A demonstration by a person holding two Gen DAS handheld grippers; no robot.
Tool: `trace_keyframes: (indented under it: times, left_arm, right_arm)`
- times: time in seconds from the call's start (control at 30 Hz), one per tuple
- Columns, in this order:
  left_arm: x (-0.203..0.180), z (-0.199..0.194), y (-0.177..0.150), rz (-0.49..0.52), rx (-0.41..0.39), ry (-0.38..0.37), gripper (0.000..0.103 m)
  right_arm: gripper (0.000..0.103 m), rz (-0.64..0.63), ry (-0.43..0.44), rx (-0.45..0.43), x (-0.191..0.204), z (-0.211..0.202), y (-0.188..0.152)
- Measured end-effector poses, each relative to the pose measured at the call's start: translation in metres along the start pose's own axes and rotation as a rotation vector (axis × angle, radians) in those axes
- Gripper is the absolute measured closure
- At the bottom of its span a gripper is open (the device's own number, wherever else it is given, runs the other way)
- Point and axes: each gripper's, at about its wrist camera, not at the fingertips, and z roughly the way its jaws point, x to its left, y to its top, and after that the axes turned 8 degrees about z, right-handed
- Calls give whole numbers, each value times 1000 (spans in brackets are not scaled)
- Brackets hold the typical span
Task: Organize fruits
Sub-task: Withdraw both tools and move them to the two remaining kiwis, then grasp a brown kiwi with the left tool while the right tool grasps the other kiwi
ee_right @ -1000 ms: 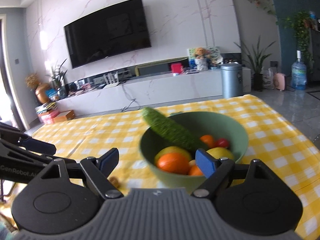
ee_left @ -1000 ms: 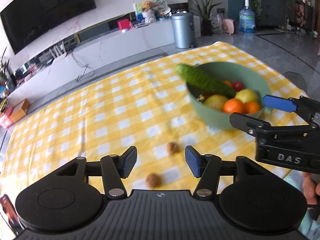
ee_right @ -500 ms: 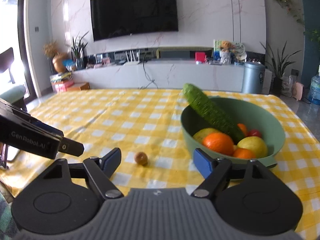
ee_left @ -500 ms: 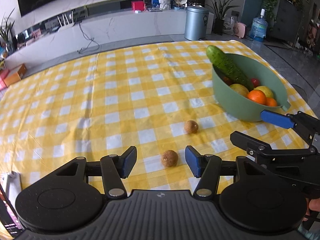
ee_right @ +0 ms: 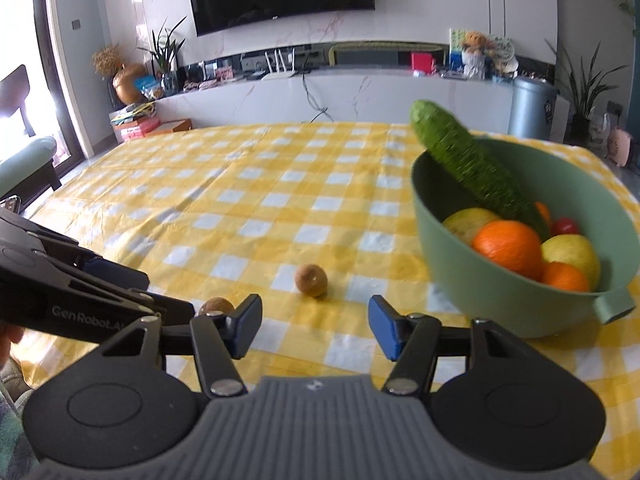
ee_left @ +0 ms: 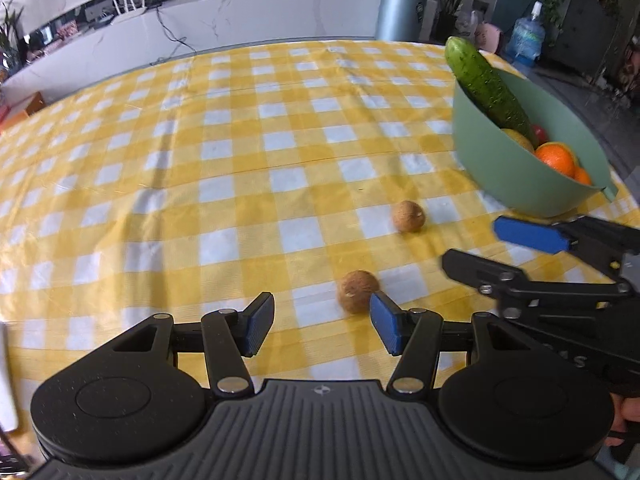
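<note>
A: Change since half a second back? Left gripper (ee_left: 322, 330) has come forward and low: the near brown fruit (ee_left: 357, 291) now sits just off its right fingertip (ee_left: 386, 326), not well ahead as before. Right gripper (ee_right: 314, 328) also dropped closer to the cloth.

B: Tongs?

A: Both spread wide, nothing pinched.

B: Fruits?

A: Two small brown ones loose on the yellow checked tablecloth (ee_left: 224, 152), toward its near right part. The far brown fruit (ee_right: 311, 279) lies ahead of the right gripper's gap, between it and the green bowl (ee_right: 488, 292). The near one is partly hidden behind the right gripper's left finger in the right wrist view.

B: Bowl?

A: By the cloth's right edge, holding a cucumber (ee_right: 468, 164) leaning over the rim, oranges (ee_right: 508, 246), yellow fruit, something small and red.
</note>
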Motion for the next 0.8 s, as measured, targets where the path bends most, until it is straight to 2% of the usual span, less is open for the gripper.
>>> trace_keyframes:
  times: [0.33,0.47,0.7,0.8]
  left_arm:
    - [-5,16,2,1,-20,-70,51]
    - [-6,21,1,1,-13,-85,61]
    - [-6,22,1,-1,-21,-89,72]
    - [-5,21,1,-5,-32,-73,73]
  right_arm:
    - [51,101,-8,30,-16,14,2]
    - [52,117,6,35,-17,17,2]
    - [55,120,23,32,-15,22,3]
    - [59,107,24,33,-14,26,4]
